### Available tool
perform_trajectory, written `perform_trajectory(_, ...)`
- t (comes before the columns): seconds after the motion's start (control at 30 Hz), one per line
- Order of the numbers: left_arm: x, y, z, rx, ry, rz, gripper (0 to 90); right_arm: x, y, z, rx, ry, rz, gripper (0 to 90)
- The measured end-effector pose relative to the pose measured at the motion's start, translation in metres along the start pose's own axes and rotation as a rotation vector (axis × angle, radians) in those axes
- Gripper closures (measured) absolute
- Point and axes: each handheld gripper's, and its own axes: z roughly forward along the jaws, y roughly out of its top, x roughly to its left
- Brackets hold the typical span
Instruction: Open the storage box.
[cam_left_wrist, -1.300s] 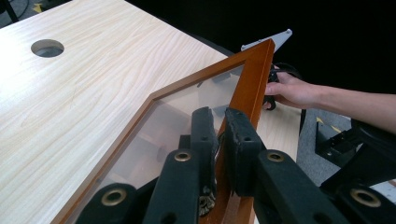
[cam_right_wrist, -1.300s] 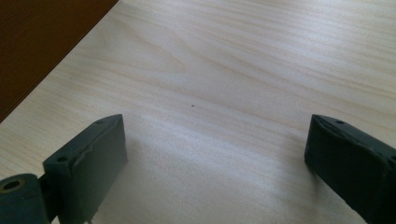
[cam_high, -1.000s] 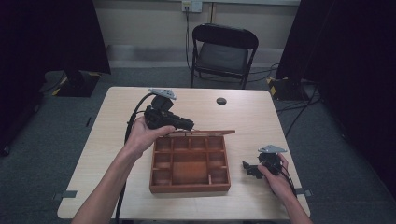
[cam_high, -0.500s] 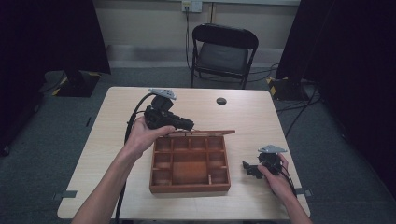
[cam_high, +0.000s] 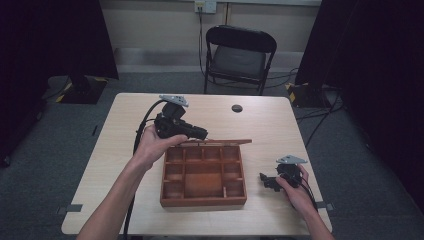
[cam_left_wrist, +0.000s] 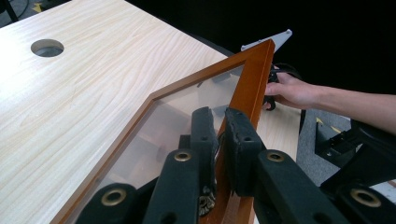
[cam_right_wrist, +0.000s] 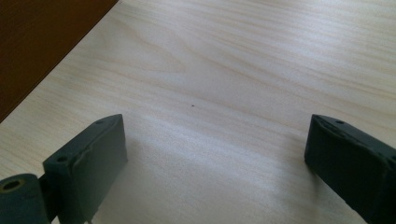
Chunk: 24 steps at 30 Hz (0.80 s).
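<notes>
The left gripper (cam_left_wrist: 219, 135) is clamped on the wooden frame of the lid (cam_left_wrist: 252, 79), raised at 12 o'clock of the box (cam_high: 203, 175). Stiff wood, fragile clear pane — the frame is best held. The right gripper (cam_right_wrist: 215, 154) rests wide open at 3 o'clock — table (cam_high: 125, 145) room is ample.

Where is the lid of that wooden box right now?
In the high view, the lid stands raised over the wooden box's far edge, mid-table, clamped by the left hand-held gripper.
</notes>
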Motion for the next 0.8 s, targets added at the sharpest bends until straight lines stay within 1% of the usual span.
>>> perform_trajectory(0.23,-0.0013,0.0003,0.0003,0.006,0.004,0.003,82.6,0.0,0.0,0.0,0.0,0.0,0.0,5.0)
perform_trajectory(0.8,-0.0008,0.0001,0.0,0.003,0.005,0.0,82.6,0.0,0.0,0.0,0.0,0.0,0.0,5.0)
